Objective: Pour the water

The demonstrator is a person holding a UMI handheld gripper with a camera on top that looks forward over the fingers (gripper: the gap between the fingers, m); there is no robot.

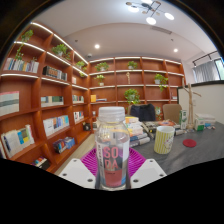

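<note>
A clear plastic bottle [112, 150] with a white cap and pink "SODA" lettering stands upright between my fingers. My gripper [112, 172] is shut on the bottle, its pink pads [90, 163] pressing on either side of the lower body. The bottle appears lifted above the grey table [200, 152]. A tall yellowish cup [164, 139] stands on the table to the right, beyond my fingers. A small red coaster [190, 143] lies past the cup.
Wooden bookshelves [45, 100] with books and potted plants line the left and back walls. Books and clutter [135, 128] are stacked on the table behind the bottle. A wooden stand [187, 105] rises at the right.
</note>
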